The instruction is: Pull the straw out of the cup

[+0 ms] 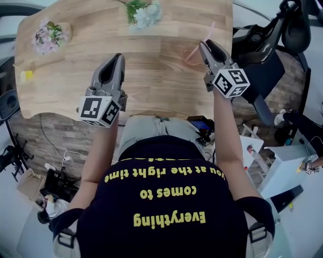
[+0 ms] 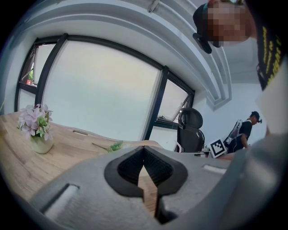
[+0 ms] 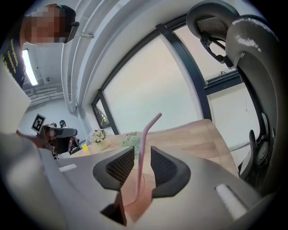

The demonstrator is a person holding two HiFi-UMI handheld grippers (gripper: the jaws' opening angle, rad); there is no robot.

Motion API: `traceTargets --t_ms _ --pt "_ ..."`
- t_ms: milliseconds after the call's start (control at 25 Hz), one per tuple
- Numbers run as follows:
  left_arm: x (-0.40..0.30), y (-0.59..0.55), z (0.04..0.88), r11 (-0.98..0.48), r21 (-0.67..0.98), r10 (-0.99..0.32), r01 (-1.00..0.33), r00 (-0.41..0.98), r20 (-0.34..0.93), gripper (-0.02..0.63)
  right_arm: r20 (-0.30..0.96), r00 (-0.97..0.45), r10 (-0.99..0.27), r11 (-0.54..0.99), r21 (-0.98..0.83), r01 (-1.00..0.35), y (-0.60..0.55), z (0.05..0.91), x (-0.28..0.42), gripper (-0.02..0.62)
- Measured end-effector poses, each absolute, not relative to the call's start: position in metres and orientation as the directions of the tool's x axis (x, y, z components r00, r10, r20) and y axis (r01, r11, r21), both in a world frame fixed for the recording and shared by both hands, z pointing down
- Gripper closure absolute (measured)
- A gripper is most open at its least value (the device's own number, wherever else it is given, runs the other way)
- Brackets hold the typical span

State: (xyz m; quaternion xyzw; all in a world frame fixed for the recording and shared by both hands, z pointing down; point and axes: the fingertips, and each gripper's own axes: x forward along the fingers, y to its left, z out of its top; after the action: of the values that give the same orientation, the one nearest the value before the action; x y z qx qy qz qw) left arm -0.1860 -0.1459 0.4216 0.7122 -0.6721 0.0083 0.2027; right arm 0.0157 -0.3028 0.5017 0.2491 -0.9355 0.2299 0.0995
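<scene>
A flower pot (image 1: 48,36) and a sprig (image 1: 144,12) sit well apart on the counter (image 1: 151,70). The pink bent straw (image 3: 145,134) stands in the cup (image 3: 145,192), untouched between the spread right tool (image 3: 141,150). The left tool (image 2: 144,150) is pressed together.

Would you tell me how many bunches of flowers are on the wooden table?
2: a pink bunch at the far left corner of the table, and a white-and-green bunch at its far edge, midway. Others may lie out of frame.
</scene>
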Motion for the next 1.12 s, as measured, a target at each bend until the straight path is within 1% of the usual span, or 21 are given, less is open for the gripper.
traceTargets --t_ms 120,360,640,1120 --pt "-0.186 -0.145 0.423 -0.010 0.281 -0.954 -0.960 0.094 0.286 0.604 0.303 -0.857 -0.417 0.771 -0.382 -0.510 -0.302 0.504 0.014 0.485" --pt "-0.187 -0.143 0.424 -0.007 0.283 -0.954 -0.959 0.091 0.287 0.604 0.295 -0.858 -0.421 0.777 -0.370 -0.509 -0.300 0.502 0.013 0.548" --pt "-0.184 -0.142 0.423 -0.015 0.285 -0.954 -0.958 0.099 0.284 0.604 0.271 -0.865 -0.422 0.782 -0.375 -0.499 -0.298 0.496 0.013 0.554" --pt "-0.178 -0.141 0.419 -0.045 0.287 -0.955 -0.957 0.126 0.270 0.604 0.165 -0.877 -0.450 0.804 -0.352 -0.479 -0.292 0.457 0.018 0.555"
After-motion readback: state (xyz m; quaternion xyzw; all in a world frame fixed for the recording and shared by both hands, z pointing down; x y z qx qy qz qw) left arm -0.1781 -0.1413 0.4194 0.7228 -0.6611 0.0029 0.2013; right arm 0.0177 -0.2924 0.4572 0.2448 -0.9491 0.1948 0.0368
